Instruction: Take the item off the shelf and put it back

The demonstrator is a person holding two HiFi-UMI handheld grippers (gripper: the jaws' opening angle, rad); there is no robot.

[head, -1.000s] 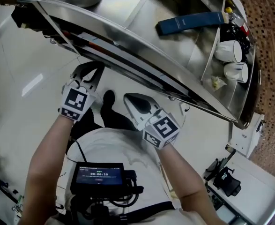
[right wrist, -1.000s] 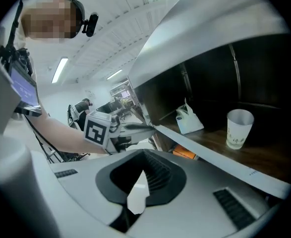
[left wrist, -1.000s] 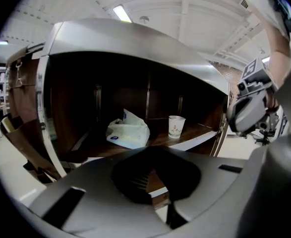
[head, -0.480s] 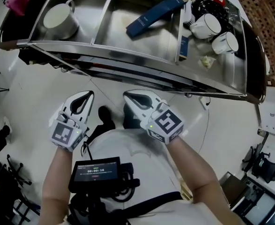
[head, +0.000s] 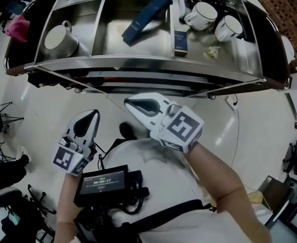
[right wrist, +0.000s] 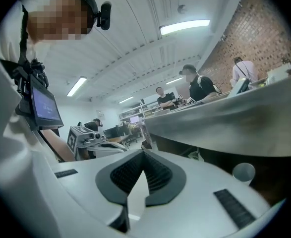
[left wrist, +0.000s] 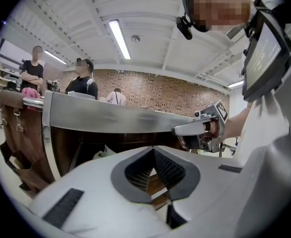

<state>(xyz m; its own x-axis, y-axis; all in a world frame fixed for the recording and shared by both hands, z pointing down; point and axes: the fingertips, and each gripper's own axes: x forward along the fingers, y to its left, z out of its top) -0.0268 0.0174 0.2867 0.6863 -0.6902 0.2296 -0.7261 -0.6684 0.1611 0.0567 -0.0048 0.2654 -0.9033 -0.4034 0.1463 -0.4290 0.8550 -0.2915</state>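
- At ten o'clock from the person, a pink cloth (head: pixel 17 25) hangs by the end of the long stainless-steel shelf (head: pixel 138 61). A white ceramic mug (head: pixel 57 37) sits in the shelf's left compartment.
- The left claw (head: pixel 91 113) is clenched on nothing. Over the last second it has come up from low by the legs and now noses toward the shelf's front rim at twelve o'clock, still well apart from it.
- The long dark blue carton (head: pixel 147 16), which I take to be the item, lies slanted in the middle compartment, untouched.
- The right claw (head: pixel 128 102) is also clenched and empty. It has risen too and sits nearer the rim, at six o'clock from the carton.
- So this is only the approach. Nothing has left the shelf yet, and a claw has to unclench before any grab.
- Further right there is a small blue box (head: pixel 180 37) against a divider, then two white cups (head: pixel 201 15) and a crumpled paper scrap (head: pixel 211 52).
- The raised front rim and the dividers stand between the claws and the carton, so the reach looks tight.
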